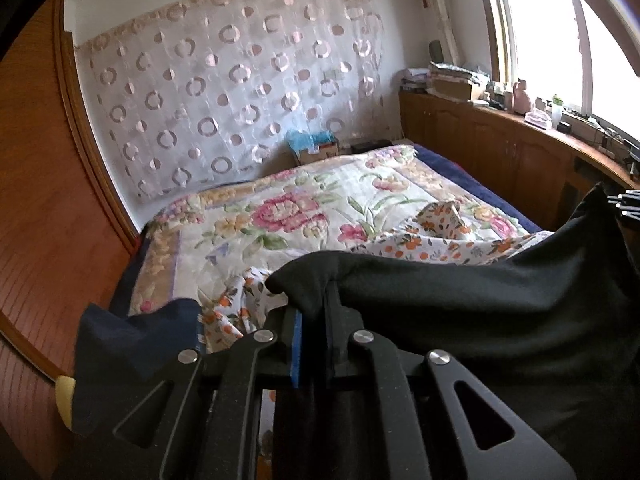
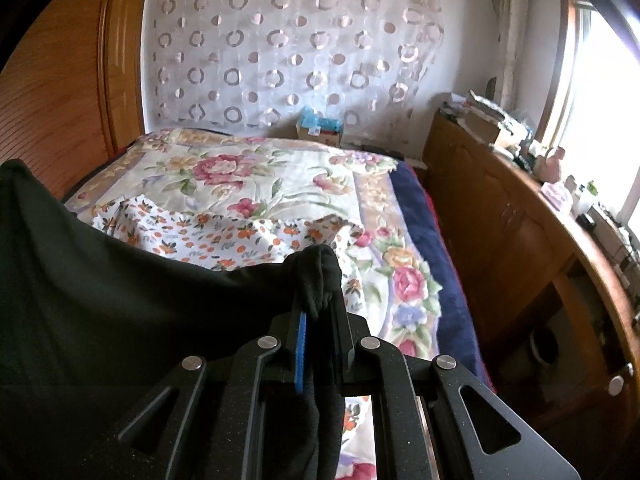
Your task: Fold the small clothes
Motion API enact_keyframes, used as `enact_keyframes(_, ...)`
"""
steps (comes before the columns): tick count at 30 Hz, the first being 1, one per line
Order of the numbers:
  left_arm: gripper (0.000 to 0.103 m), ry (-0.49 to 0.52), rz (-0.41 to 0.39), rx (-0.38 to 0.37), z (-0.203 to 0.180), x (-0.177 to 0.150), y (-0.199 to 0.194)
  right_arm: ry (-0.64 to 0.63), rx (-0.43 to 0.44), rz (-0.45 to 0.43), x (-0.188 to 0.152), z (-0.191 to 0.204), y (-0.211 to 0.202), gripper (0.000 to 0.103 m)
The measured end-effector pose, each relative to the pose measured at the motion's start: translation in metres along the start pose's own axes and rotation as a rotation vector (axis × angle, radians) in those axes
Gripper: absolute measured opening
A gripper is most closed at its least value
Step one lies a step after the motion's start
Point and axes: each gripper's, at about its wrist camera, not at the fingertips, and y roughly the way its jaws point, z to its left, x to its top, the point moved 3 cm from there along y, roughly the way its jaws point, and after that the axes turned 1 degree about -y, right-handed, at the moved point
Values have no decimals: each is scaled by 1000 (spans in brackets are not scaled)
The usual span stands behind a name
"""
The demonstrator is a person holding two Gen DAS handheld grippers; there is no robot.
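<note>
A black garment (image 1: 480, 304) hangs stretched between my two grippers, above the bed. My left gripper (image 1: 316, 298) is shut on its left corner, and the cloth bunches over the fingertips. In the right wrist view the same black garment (image 2: 120, 300) fills the lower left. My right gripper (image 2: 318, 292) is shut on its right corner, with a wad of fabric poking out above the jaws. A white garment with an orange print (image 2: 208, 232) lies crumpled on the bed just beyond the black one, also seen as the printed garment (image 1: 420, 242).
A floral bedspread (image 1: 280, 208) covers the bed. A dark navy cloth (image 1: 132, 344) hangs at lower left. A cardboard box (image 1: 314, 148) stands at the bed's far end. A wooden cabinet (image 2: 500, 208) with clutter runs along the right, and a wooden wardrobe (image 1: 40, 200) stands at left.
</note>
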Motion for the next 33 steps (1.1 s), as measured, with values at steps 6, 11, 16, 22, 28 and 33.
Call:
enact_keyframes(6,47,-52,13,-71,-2,-15,-15,25,3,30,-4,-7,-5,39)
enact_keyframes(11,73,-59,19,-129,-14,-46,-47,36,57,6,-28,-2,-45,44)
enact_keyframes(16,74,-77,25,-142,-30,-87,-78,68,125,44,-73,6,-70,44)
enact_keyframes(22,74,-74,81,-171,-49,-127,-87,38,163,108,-110,21,-85,44)
enact_keyframes(28,74,-64,116,-155,-52,-152,-98,57,164,111,-121,8,-102,44)
enact_keyframes(33,74,-80,127,-134,-45,-165,-102,86,148,103,-132,-10,-117,58)
